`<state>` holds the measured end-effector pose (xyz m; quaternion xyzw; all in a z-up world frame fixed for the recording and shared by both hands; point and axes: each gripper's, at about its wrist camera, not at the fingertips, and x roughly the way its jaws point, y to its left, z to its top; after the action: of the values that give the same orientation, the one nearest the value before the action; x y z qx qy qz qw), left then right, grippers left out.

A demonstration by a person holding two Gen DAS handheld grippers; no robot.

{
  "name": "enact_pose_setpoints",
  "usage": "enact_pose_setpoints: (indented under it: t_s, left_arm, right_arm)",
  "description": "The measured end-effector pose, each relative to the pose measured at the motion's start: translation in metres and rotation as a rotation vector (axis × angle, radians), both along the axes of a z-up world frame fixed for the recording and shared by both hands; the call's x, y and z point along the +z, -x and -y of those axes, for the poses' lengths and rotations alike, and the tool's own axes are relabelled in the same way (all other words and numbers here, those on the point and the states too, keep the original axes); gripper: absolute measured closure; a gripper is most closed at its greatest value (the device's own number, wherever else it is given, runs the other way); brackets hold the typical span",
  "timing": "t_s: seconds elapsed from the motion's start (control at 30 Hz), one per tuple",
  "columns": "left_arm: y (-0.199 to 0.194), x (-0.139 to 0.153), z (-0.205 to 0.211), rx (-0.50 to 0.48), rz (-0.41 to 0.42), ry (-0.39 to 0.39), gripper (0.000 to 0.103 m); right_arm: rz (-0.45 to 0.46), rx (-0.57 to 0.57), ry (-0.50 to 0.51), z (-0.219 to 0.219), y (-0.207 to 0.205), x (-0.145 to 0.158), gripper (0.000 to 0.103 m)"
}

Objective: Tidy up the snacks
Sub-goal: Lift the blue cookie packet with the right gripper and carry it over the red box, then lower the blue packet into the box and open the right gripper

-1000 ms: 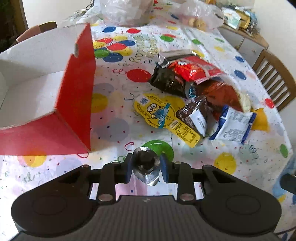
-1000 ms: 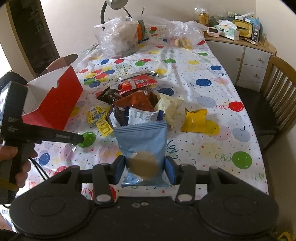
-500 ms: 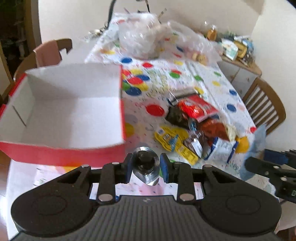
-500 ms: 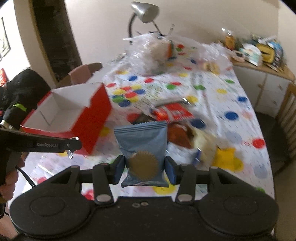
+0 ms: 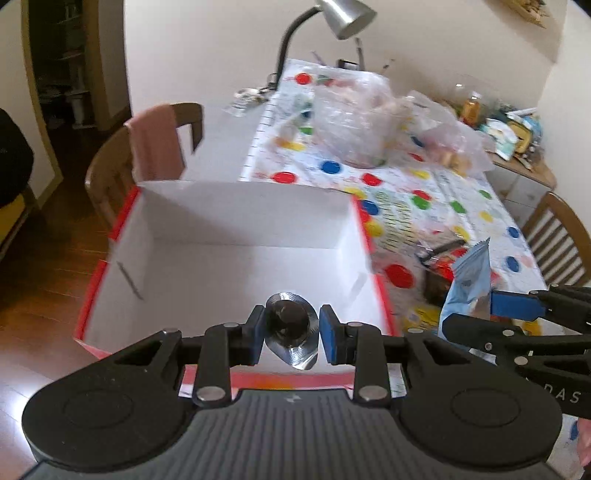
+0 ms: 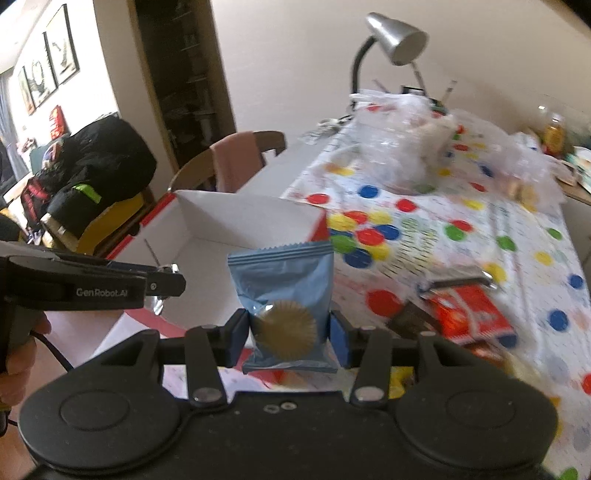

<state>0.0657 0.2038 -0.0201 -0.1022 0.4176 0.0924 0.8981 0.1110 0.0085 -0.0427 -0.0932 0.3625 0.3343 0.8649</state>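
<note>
My left gripper [image 5: 291,338] is shut on a small silver foil-wrapped snack [image 5: 293,338] and holds it above the near edge of the open red box with a white inside [image 5: 229,266]. My right gripper [image 6: 290,338] is shut on a light blue snack packet with a gold seal [image 6: 282,291], held upright in the air just right of the box [image 6: 221,236]. The packet also shows in the left wrist view [image 5: 469,284]. The left gripper shows in the right wrist view [image 6: 162,284] over the box. Loose snacks, a red packet [image 6: 469,314] among them, lie on the table.
The table has a white cloth with coloured dots [image 6: 424,221]. Clear plastic bags [image 5: 354,118] and a desk lamp [image 5: 340,18] stand at the far end. A chair with a pink cloth [image 5: 155,147] is behind the box; another chair [image 5: 561,240] is at the right.
Both grippers have risen and moved left toward the box with their snacks. The left gripper is now over the box's near edge and the right gripper is close beside it.
</note>
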Motion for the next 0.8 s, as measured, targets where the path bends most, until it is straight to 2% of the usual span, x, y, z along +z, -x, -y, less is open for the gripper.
enact_pose_setpoints:
  t_s: [0.23,0.4,0.8]
  left_arm:
    - [-0.013,-0.014,-0.054,0.022,-0.048,-0.025,0.073]
    - [-0.021,-0.030,-0.081,0.022,-0.083,-0.022,0.073]
    - [-0.034,-0.070,-0.093,-0.043,-0.178,-0.062,0.073]
  right_arm:
    - [-0.059,0.035,0.018,-0.060,-0.026,-0.019,0.058]
    - [-0.076,0.058,0.074,-0.097,-0.035,-0.037,0.058]
    - [-0.126,0.100,0.216,-0.151,-0.039,-0.087,0.058]
